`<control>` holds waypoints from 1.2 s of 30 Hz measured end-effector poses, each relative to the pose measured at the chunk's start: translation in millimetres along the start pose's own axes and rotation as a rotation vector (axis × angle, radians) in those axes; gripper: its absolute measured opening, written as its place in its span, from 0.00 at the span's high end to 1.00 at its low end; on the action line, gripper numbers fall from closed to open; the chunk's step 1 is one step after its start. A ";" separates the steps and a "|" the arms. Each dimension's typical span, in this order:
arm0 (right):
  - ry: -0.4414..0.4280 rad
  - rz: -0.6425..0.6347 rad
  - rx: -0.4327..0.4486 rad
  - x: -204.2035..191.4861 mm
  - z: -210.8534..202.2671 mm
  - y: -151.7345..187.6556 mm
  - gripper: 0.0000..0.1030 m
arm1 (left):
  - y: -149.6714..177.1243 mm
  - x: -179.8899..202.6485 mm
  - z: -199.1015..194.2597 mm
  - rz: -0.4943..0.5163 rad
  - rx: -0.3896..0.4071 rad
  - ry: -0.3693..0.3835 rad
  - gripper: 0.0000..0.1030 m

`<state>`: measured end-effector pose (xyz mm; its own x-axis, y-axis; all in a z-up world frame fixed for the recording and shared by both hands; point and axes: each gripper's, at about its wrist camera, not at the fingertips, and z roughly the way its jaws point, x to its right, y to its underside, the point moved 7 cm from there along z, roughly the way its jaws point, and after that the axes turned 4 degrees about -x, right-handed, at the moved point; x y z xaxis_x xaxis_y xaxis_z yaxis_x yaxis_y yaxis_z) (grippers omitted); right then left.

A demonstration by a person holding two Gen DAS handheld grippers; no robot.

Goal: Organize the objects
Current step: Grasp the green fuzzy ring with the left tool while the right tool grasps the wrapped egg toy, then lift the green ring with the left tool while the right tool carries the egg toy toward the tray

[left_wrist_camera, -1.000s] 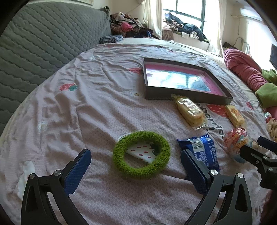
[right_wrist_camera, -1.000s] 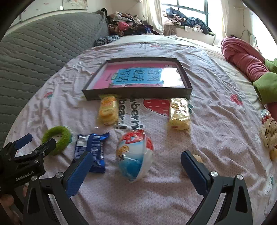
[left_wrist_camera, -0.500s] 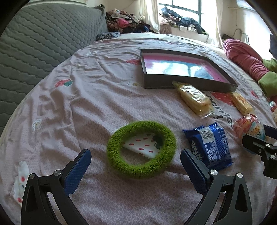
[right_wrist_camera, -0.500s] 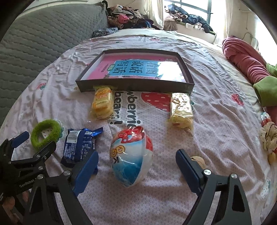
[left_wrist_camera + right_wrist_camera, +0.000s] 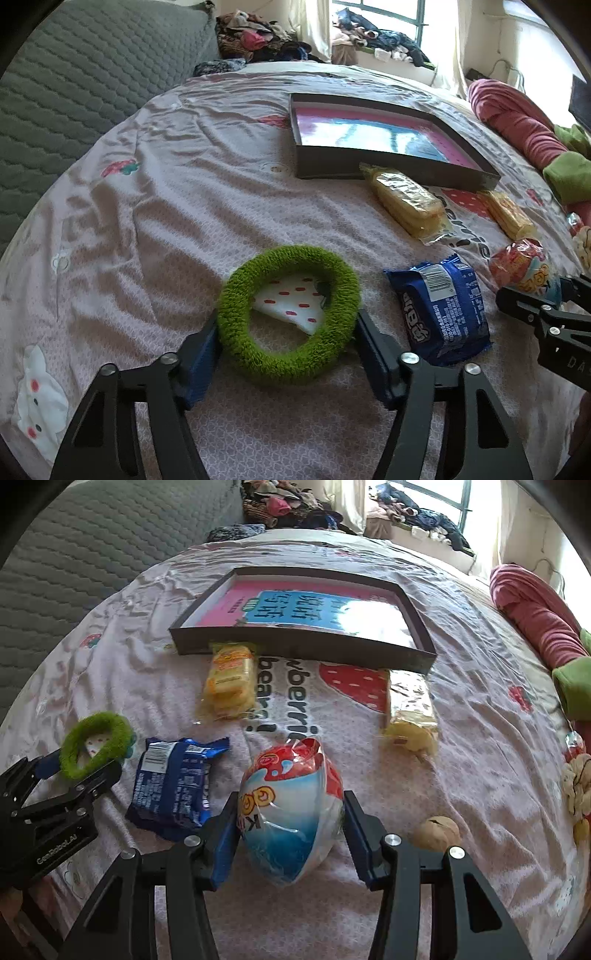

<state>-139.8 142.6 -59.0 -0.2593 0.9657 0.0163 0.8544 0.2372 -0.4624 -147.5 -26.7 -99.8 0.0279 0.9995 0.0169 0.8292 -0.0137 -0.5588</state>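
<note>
Here, a bed (image 5: pixel 480 709) is seen carrying a dark tray (image 5: pixel 306 646), with snack packs laid before it. The egg (image 5: pixel 291 812) is clasped by the right gripper (image 5: pixel 290 836) fingers; the green ring (image 5: pixel 288 314) is squeezed between the left gripper (image 5: pixel 286 350) fingers.

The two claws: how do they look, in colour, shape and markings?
Both are alike. The left claw and the right claw have black, angular metal frames with triangular cut-outs and round silver screw heads. Each finger carries a flat blue pad. White lettering marks the left claw's body. No cables or sleeves show.
</note>
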 end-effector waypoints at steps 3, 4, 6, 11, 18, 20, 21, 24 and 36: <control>-0.020 -0.008 0.002 -3.4 -0.3 0.1 0.49 | -0.2 2.4 0.2 0.006 -0.004 0.023 0.56; -0.032 -0.005 0.001 -4.0 -0.3 0.4 0.50 | -0.4 3.2 0.5 0.008 -0.007 0.034 0.65; -0.050 0.000 0.002 -4.0 -1.4 0.6 0.50 | -1.0 4.3 0.4 0.006 -0.011 0.056 0.74; -0.080 0.012 0.008 -3.4 -6.2 1.7 0.50 | -2.1 9.5 -5.1 0.016 -0.004 0.078 0.78; -0.110 0.026 0.027 -2.7 -16.4 4.2 0.50 | -3.0 13.7 -18.6 -0.005 0.005 0.100 0.79; -0.115 0.029 0.033 -2.1 -21.0 4.6 0.50 | -3.3 14.4 -23.2 -0.008 0.008 0.101 0.79; -0.118 0.029 0.036 -2.0 -23.3 4.7 0.50 | -3.3 14.7 -25.4 -0.010 0.009 0.101 0.79; -0.125 0.030 0.048 -1.5 -30.8 5.7 0.50 | -3.5 15.5 -33.7 -0.012 0.014 0.096 0.79; -0.146 0.033 0.083 -2.3 -62.1 13.4 0.50 | -4.3 21.1 -70.8 -0.005 0.053 0.085 0.79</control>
<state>-99.8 150.1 -10.1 -0.2993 0.9458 -0.1260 0.8252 0.1902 -0.5319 -110.9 -7.6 -38.4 0.0730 0.9934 0.0885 0.7987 -0.0051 -0.6017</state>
